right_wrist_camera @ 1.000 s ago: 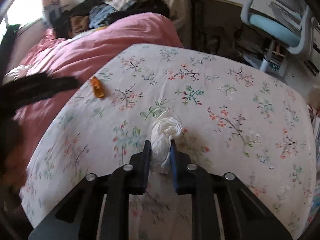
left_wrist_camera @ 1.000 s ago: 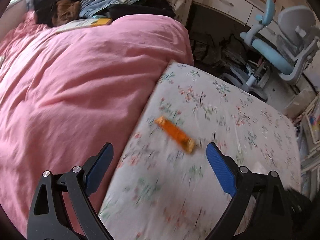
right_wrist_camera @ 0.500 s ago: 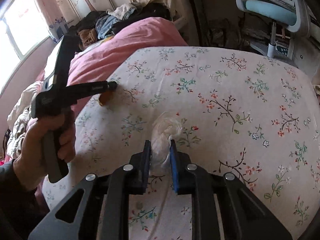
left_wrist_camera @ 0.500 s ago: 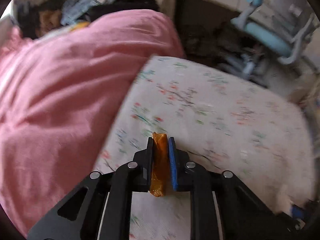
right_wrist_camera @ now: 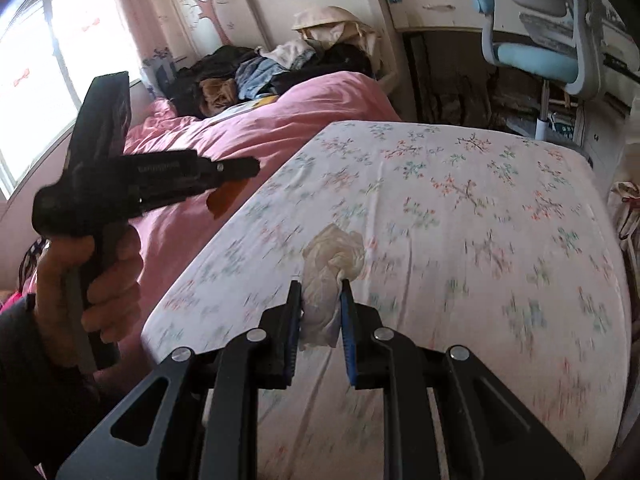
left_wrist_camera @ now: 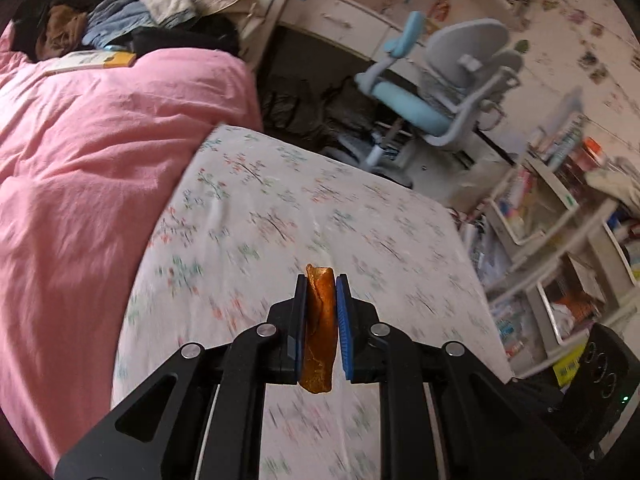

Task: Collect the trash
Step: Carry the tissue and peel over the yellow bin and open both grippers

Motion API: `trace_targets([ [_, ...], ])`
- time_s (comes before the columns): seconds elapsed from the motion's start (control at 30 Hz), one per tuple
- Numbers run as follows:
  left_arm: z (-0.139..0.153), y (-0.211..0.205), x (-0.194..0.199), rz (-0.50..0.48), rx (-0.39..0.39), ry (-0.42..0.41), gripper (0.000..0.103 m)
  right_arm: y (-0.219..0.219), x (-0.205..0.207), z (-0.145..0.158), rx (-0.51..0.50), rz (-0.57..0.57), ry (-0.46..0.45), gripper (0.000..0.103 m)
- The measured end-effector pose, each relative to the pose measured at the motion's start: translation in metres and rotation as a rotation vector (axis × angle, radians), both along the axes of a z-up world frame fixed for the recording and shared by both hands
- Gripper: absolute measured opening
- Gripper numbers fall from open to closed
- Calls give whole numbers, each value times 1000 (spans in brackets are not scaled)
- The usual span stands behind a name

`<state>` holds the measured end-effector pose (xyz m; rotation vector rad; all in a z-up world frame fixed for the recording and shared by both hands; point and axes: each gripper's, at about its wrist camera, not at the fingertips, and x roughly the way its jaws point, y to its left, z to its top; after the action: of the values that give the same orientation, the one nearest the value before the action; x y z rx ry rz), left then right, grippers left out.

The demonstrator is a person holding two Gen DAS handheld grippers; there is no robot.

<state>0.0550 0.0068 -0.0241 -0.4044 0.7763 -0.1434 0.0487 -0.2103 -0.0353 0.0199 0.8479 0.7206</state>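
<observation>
1. I'm seeing daylight coming through the window (right_wrist_camera: 36, 80).
2. A pink duvet (left_wrist_camera: 100, 168) is lying beside the floral sheet (right_wrist_camera: 460, 216).
3. A blue desk chair (left_wrist_camera: 440, 92) is standing by the white desk (left_wrist_camera: 340, 24).

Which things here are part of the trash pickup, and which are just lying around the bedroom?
Part of the job:
- orange wrapper, clamped in the left gripper
- crumpled white tissue, clamped in the right gripper

Just lying about:
- pink duvet
- clothes pile
- book
- desk chair
- shelf clutter
</observation>
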Motion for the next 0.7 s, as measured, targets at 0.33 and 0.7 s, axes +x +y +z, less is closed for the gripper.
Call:
trace_targets([
  [0.33,-9,-53,-111,-88,-6,53,14,-16,-91,-23,-73,95,118,21],
  [0.7,-86,-109,-184,-169,54,362,14,-64,-115,-34,-88,-109,160,68],
])
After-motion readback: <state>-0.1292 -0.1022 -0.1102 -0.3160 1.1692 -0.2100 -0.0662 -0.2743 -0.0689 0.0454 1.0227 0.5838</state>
